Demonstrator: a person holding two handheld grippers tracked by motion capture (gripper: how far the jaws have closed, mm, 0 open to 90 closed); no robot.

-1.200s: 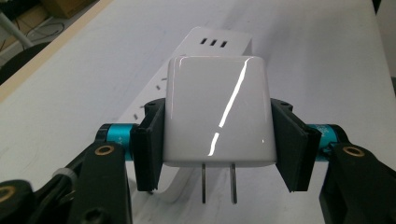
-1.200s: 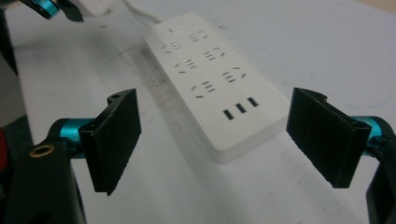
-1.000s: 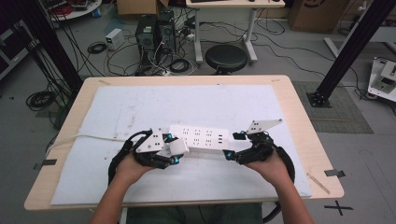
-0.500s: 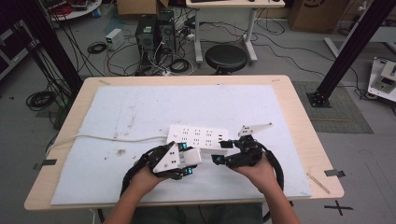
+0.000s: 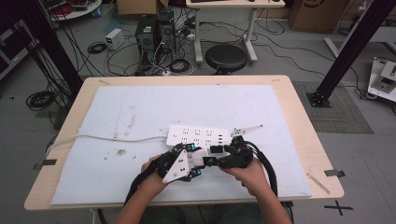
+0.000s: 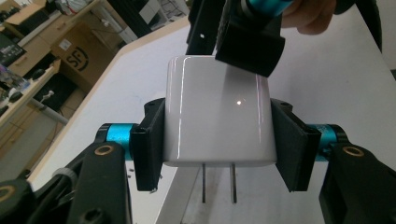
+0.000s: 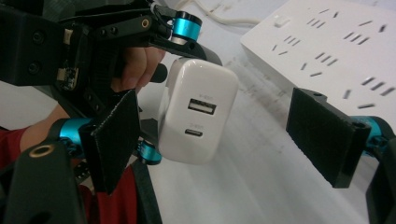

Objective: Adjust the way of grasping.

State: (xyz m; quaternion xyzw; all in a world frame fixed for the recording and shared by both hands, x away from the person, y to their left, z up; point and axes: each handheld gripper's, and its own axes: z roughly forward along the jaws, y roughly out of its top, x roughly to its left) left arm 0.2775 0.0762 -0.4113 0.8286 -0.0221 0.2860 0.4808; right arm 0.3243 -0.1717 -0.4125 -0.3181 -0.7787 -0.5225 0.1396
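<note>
A white USB charger [image 6: 217, 116] with two metal prongs pointing down is clamped by its sides in my left gripper [image 6: 217, 140], which is shut on it. In the high view the left gripper [image 5: 196, 162] and right gripper [image 5: 214, 157] meet near the table's front edge, just in front of a white power strip [image 5: 198, 135]. In the right gripper view the charger [image 7: 198, 112] shows its two ports toward me, partly between the wide-apart jaws of my right gripper [image 7: 224, 135], which is open. The power strip [image 7: 336, 42] lies behind it.
A white mat [image 5: 140, 107] covers the wooden table [image 5: 299, 116]. The strip's white cord [image 5: 107, 137] runs left across the mat and off the table edge. A black stool [image 5: 226, 58], computer cases and floor cables sit beyond the far edge.
Both hands have moved inward from the two ends of the power strip and slightly toward the near edge. The two grippers now meet in front of the strip.
</note>
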